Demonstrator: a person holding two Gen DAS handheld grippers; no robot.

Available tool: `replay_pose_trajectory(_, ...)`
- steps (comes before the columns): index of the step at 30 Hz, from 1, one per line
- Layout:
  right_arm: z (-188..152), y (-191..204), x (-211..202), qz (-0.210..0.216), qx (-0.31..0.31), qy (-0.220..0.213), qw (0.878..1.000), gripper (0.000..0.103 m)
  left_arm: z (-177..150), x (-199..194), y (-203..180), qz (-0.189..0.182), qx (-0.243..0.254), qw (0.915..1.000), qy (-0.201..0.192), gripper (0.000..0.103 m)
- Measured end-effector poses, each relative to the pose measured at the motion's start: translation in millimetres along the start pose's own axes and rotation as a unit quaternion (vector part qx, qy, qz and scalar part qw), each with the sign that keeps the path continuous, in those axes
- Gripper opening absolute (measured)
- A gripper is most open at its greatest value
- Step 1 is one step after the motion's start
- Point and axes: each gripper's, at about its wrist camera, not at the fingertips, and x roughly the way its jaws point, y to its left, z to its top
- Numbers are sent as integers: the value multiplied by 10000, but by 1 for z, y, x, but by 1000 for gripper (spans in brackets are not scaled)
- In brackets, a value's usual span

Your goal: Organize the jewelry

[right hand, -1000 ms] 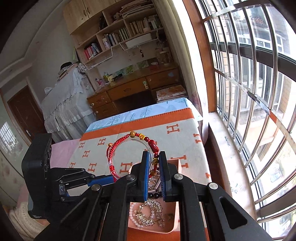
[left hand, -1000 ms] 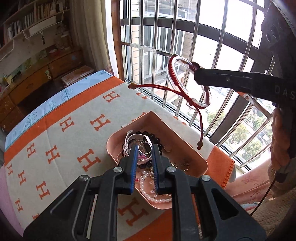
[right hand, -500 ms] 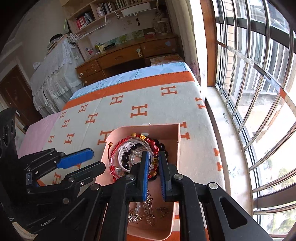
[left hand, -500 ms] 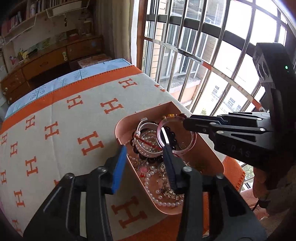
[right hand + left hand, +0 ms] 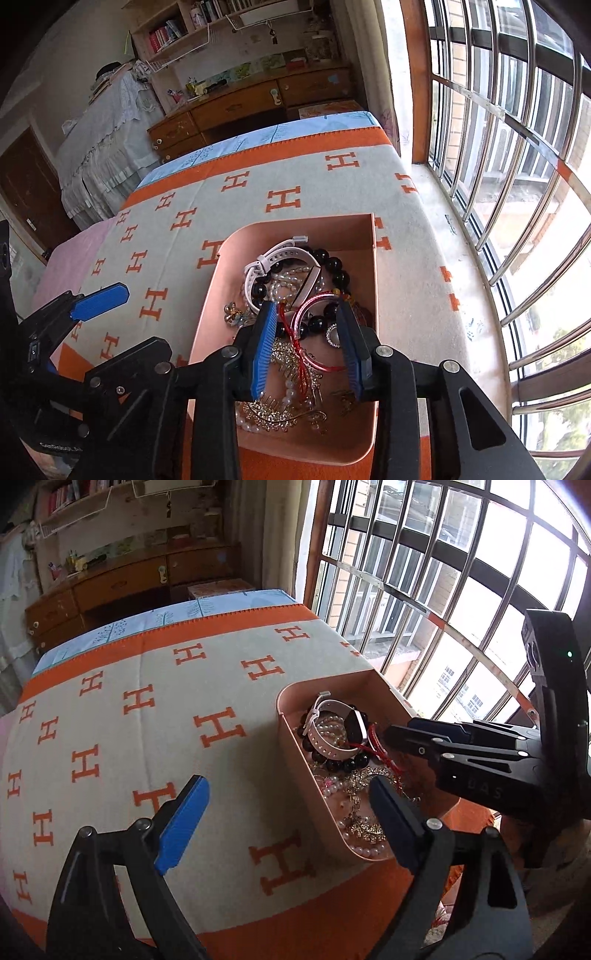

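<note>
A pink tray [image 5: 207, 306] [image 5: 295, 746] holds a heap of jewelry: a white watch band [image 5: 280, 254] [image 5: 332, 734], black beads [image 5: 334, 264], pearls [image 5: 284, 282] and gold pieces [image 5: 280, 410]. The red-and-clear bangle with red cord [image 5: 314, 332] [image 5: 375, 738] lies on the heap. My right gripper [image 5: 306, 339] is open over the tray, its jaws either side of the bangle. My left gripper [image 5: 284, 812] is wide open, straddling the tray's near-left wall.
The tray sits on a cream blanket with orange H marks [image 5: 147, 701] near the bed's window edge. A barred window [image 5: 498, 147] runs along the right. A wooden desk [image 5: 258, 103] and shelves stand beyond the bed.
The right gripper brought the bangle down into the tray and opened, letting it go onto the heap. The left gripper opened wide and shifted left over the tray wall.
</note>
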Motion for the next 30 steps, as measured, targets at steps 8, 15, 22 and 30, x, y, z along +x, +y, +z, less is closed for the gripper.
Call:
replay_pose_trajectory(8, -28, 5, -25, -204, 146, -282, 9993, 60, -17, -30, 2, 443, -181, 9988, -78, 87)
replay_pose_trajectory(15, -32, 35, -87, -412, -63, -1040, 9937, 90, -14, -86, 19, 972, -670, 9928, -207, 87)
replay_pose_trajectory(22, -32, 77, -149, -294, -306, -1539, 9872, 96, -10, -147, 22, 1528, -1221, 9783, -691, 96)
replay_pose_trajectory(30, -45, 96, -191, -97, -175, -1633, 9864, 98, -25, -180, 7, 1817, -1294, 9711, -856, 97)
